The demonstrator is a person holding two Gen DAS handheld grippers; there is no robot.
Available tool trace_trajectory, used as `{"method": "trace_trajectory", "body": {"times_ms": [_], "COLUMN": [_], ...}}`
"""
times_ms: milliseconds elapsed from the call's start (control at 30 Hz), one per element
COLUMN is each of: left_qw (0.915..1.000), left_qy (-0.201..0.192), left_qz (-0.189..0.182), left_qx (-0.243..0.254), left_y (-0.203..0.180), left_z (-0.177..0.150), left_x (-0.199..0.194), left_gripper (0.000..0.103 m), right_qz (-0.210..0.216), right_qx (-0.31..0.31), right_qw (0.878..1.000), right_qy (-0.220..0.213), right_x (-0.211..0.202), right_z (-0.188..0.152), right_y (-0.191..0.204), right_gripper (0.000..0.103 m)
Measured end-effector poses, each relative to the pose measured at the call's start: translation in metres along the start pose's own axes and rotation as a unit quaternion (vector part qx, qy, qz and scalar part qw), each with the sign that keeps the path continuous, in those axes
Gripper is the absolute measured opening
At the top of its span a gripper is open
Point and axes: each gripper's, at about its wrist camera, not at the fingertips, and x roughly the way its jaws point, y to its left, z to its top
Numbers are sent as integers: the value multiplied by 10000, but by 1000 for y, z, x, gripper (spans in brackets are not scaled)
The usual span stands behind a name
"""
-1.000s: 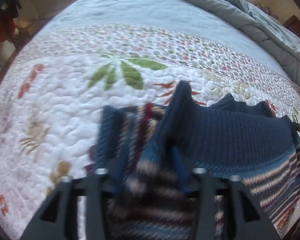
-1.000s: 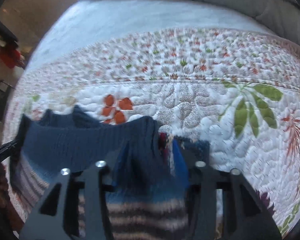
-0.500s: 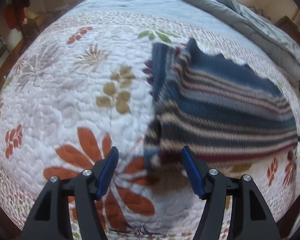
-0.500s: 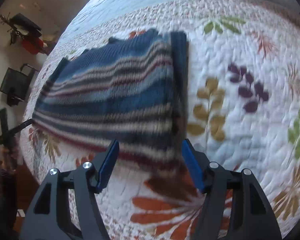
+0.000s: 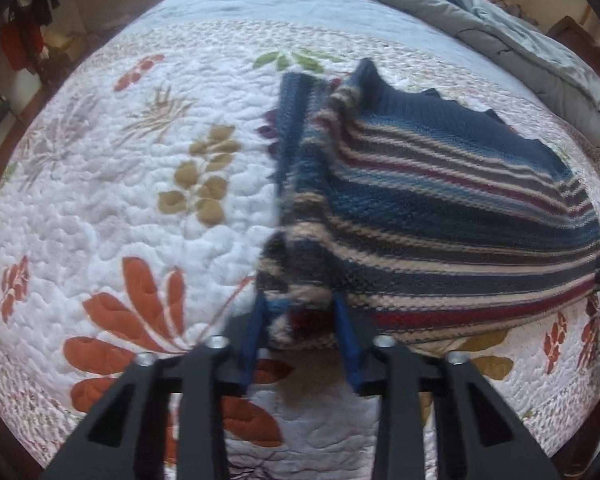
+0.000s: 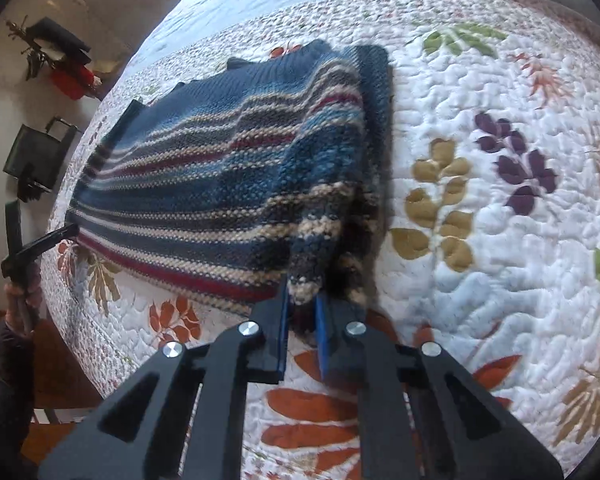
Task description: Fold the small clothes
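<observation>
A small striped knit sweater [image 5: 440, 208], navy with tan and red stripes, lies spread on the floral quilt [image 5: 120, 184]. My left gripper [image 5: 300, 320] has its blue fingers closed on the sweater's near left corner. In the right wrist view the sweater [image 6: 220, 176] stretches to the left. My right gripper [image 6: 300, 300] is shut on its near right corner, with the fabric bunched between the blue pads. The near hem hangs lifted between both grippers. The other gripper [image 6: 48, 240] shows at the sweater's far corner.
The quilt [image 6: 480, 208] covers the bed. A grey-blue duvet [image 5: 520, 36] is piled at the far right. The bed edge and wooden floor [image 6: 60, 360] lie at the left of the right wrist view, with a dark chair [image 6: 36, 156] beyond.
Both grippers let go of the folded sweater and pulled back open half a second ago. Now both have closed on the near hem corners and the edge is lifted.
</observation>
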Motion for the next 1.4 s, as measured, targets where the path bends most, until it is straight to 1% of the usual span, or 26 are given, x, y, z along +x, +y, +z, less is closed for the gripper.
{"method": "trace_trajectory", "body": {"times_ms": [33,67,100,167,233,267,300,333,367,433,467,533,567,700,833,933,967,1000,1033,1067,1100,1133,1167,1233,1333,1400], "left_qw": [9999,9996,9995,9997,9997,9996,9995,9995,9994,9989,9983,9969,9960,9916,9914,9909,9915,9927,9937,9944,9943,9915,9863,9851,9873,9880], "left_qy": [100,194,234,226,237,256,278,307,312,280,278,305,394,678,649,654,663,671,646,621,602,630,695,746,692,582], "left_qz": [-21,-94,-94,4,90,110,124,68,-46,-305,-439,-632,-707,-916,-1011,-1110,-1073,-975,-891,-817,-831,-1066,-1356,-1345,-1244,-1280], "left_qx": [-76,-176,-201,-118,-58,-36,-50,-88,-121,-203,-251,-350,-387,-617,-523,-381,-311,-245,-230,-251,-295,-407,-638,-765,-703,-639], "left_y": [4,10,12,10,6,4,4,5,7,10,11,13,15,23,16,5,-1,-5,-7,-7,-6,-4,0,2,-1,-4], "left_z": [0,-1,-1,-3,-3,-4,-4,-5,-5,-6,-6,-4,-3,4,9,15,15,14,14,15,15,16,17,18,15,13], "left_x": [4,10,15,18,16,12,10,5,2,-7,-10,-10,-6,17,24,26,26,27,28,28,26,26,25,24,15,2], "left_gripper": [26,26,27,30,34,43,49,61,68,72,80,85,86,86,89,89,89,89,84,67,54,34,32,31,29,28], "right_qz": [-110,-418,-437,-202,-118,-78,-84,-96,-68,27,88,272,334,689,971,1010,1035,1082,1107,1155,1190,1281,1408,1435,1513,1527], "right_qx": [-39,3,90,382,408,374,385,402,412,455,467,586,643,969,1110,1024,1006,998,995,986,991,1015,1057,1086,1120,1130], "right_qw": [9999,9990,9987,9984,9986,9988,9988,9987,9987,9989,9988,9979,9973,9924,9877,9883,9883,9880,9878,9873,9868,9853,9831,9827,9818,9817], "right_qy": [26,165,263,369,310,295,293,297,284,138,89,45,61,320,520,506,488,469,465,476,482,492,503,440,255,146], "right_x": [1,7,11,20,18,16,13,9,5,-6,-11,-16,-16,-1,22,32,33,34,35,36,37,38,38,36,23,8], "right_z": [-1,-3,-4,-8,-8,-8,-8,-8,-8,-8,-8,-6,-5,-1,2,5,6,7,7,8,8,8,7,6,2,-2], "right_y": [-1,-7,-12,-24,-25,-22,-21,-20,-21,-20,-21,-26,-29,-45,-45,-38,-35,-33,-32,-31,-30,-30,-29,-27,-25,-26], "right_gripper": [10,9,9,10,11,16,17,27,46,66,66,71,73,73,73,72,71,69,62,50,45,34,31,28,25,24]}}
